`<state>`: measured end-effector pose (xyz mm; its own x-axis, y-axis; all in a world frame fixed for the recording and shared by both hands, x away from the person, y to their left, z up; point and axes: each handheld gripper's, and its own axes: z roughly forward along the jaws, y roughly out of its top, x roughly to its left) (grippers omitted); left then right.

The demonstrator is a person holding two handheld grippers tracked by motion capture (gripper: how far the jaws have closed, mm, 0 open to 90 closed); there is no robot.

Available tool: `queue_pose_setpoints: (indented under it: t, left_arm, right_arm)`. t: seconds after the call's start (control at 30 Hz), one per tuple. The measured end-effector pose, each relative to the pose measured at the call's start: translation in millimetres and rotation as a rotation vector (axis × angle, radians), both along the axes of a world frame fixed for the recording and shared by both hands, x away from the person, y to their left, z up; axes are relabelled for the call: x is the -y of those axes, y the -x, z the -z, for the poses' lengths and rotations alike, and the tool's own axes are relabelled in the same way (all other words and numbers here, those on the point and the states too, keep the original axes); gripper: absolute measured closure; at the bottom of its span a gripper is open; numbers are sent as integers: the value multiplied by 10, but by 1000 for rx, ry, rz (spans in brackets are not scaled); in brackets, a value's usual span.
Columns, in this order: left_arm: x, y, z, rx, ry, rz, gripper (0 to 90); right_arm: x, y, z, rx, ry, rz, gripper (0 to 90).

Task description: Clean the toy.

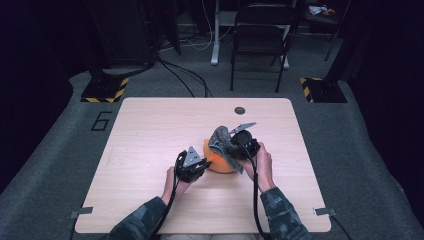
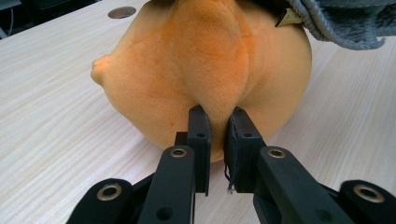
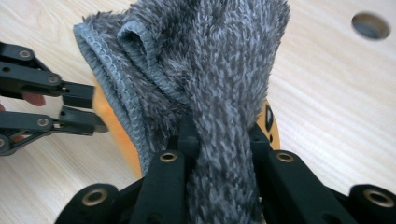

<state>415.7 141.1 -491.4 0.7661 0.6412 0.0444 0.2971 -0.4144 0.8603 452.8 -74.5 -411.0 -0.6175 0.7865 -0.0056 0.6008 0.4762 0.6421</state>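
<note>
- Here, nearest the person, the left hand-held gripper sits low on the wooden table, its jaws closed almost together and pinching a fold of the orange plush toy at its near side.
- The orange plush toy rests on the table around the middle, between the two hands, round and soft, with a small nub sticking out on one side in the left gripper view.
- Just beyond it, the right hand-held gripper is raised over the toy, jaws clamped tight on a grey fuzzy cloth.
- The grey fuzzy cloth drapes from those jaws down over the top of the toy, touching it.
- Farther off, a small round hole shows in the table near its far edge.
- Beyond the table stands a dark chair on the grey floor.
</note>
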Motion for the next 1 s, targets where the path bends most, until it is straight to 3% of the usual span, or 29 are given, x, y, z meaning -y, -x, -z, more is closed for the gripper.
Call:
queue_pose_setpoints:
  t: [0.1,0.13,0.33,0.37,0.5,0.57,0.7,0.8,0.83,0.93,1.0]
  left_arm:
    - [3,4,-2,7,-4,0,811]
    - [0,1,-4,5,-5,1,810]
    - [-12,-13,5,-3,4,-2,810]
    - [-17,-14,4,-2,0,0,809]
    - [-5,-7,1,0,-2,1,809]
    - [-8,-14,9,-5,5,-2,809]
    - [-6,-11,8,-3,2,-1,809]
    - [-8,-7,12,-2,4,-4,808]
    - [-10,-7,12,-3,8,-4,808]
    - [-19,-17,10,-2,5,-4,807]
    - [-24,-21,15,0,8,-4,807]
  right_arm:
    - [67,-38,35,-19,-15,16,752]
    - [97,-54,53,-19,4,32,752]
    - [228,-139,137,-58,16,79,752]
    - [292,-176,204,-83,7,101,752]
    - [366,-218,284,-105,3,123,752]
    - [387,-251,394,-106,42,150,753]
    - [439,-301,520,-145,27,177,752]
    - [471,-325,604,-164,46,184,751]
    - [474,-346,697,-189,70,188,752]
    - [485,-374,772,-213,60,190,751]
    - [476,-371,732,-204,74,186,752]
